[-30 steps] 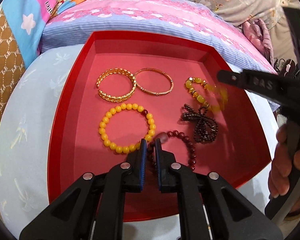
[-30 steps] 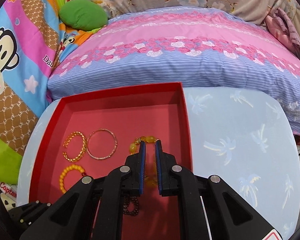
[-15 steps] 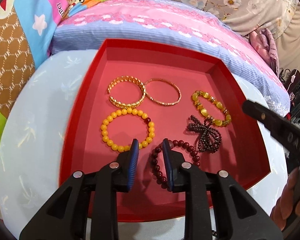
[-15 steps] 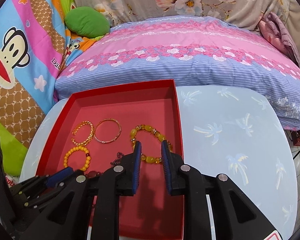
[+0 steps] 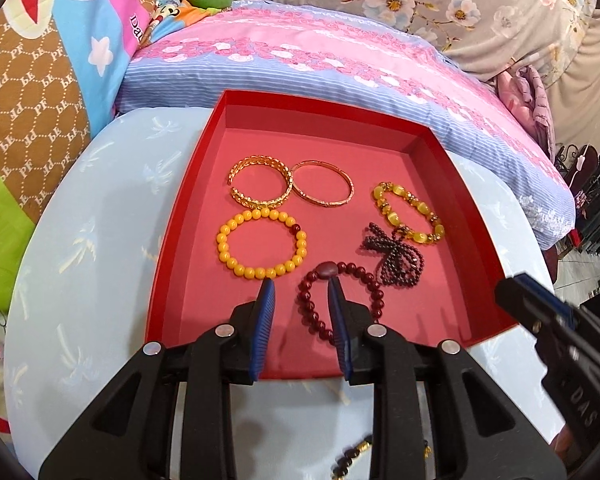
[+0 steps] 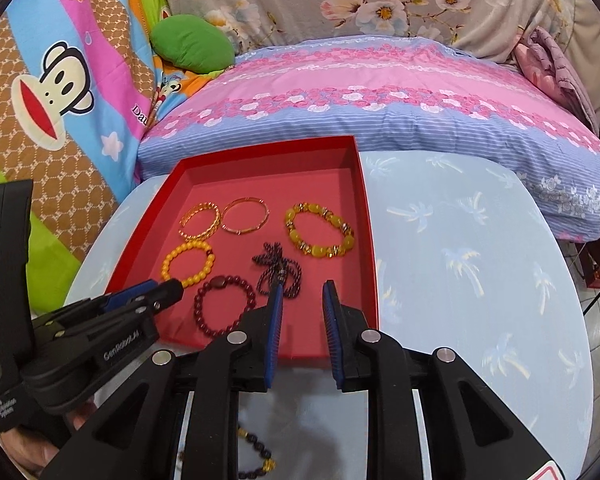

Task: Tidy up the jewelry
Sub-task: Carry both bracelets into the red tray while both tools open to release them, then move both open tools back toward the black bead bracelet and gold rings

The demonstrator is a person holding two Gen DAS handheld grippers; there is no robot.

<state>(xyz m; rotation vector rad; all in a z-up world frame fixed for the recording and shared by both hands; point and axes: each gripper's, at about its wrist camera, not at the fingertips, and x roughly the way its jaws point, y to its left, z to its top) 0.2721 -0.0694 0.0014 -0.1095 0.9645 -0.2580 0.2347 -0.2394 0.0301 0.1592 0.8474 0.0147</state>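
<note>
Lying in the red tray: six bracelets.

a red tray with a pinkish-red floor holds two gold bangles, a yellow bead bracelet, a dark red bead bracelet, an amber-yellow bead bracelet and dark purplish-black beads; the tablecloth is pale blue with palm trees.

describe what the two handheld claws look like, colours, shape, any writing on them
Both are matte black plastic. The left claw and the right claw each have two angular fingers with ribbed blue pads and round silver rivets at the pivots. Seen from the right wrist view, the left claw's body carries small white lettering, too small to read with confidence. No cables or sleeves show.
</note>
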